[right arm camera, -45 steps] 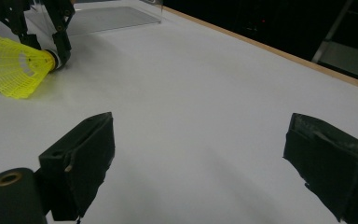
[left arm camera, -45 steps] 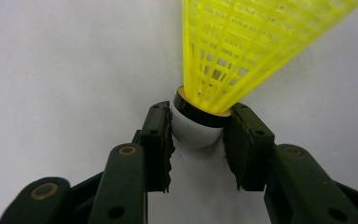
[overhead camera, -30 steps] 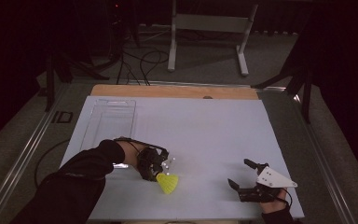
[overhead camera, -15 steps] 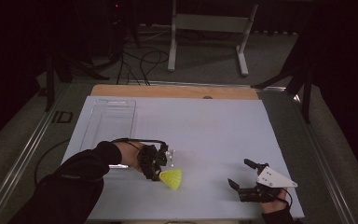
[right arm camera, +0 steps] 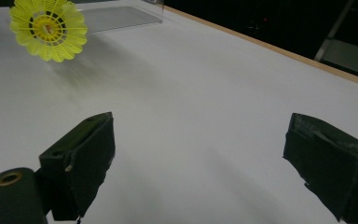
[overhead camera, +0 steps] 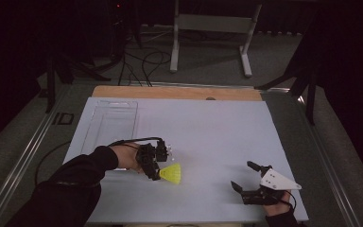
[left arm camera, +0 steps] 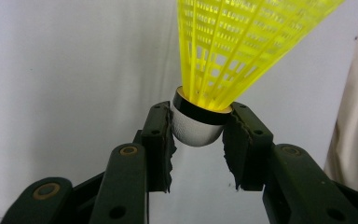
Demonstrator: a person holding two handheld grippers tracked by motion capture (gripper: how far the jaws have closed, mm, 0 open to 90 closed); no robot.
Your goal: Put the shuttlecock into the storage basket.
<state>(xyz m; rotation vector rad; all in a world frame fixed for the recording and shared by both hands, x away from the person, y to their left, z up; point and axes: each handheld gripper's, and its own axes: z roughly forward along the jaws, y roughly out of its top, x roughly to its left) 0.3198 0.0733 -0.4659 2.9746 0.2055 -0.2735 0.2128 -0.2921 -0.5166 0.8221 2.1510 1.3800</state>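
A yellow plastic shuttlecock [overhead camera: 171,173] with a white cork head hangs just above the white table sheet, left of the middle near the front. My left gripper [overhead camera: 155,173] is shut on its cork [left arm camera: 196,124], and the yellow skirt [left arm camera: 235,46] fans away from the jaws. In the right gripper view the shuttlecock [right arm camera: 48,29] faces me skirt-first at the upper left. My right gripper [overhead camera: 244,176] rests near the front right of the table, open, with nothing between its fingers [right arm camera: 86,158].
A clear plastic tray [overhead camera: 111,124] lies on the left part of the white sheet [overhead camera: 217,132]. A wooden table edge [overhead camera: 175,92] runs along the far side. Beyond it stand a metal frame [overhead camera: 208,28] and cables on the floor.
The left hand has turned and lifted the shuttlecock a little, so its skirt now points right instead of down toward the front. The right gripper has kept still.
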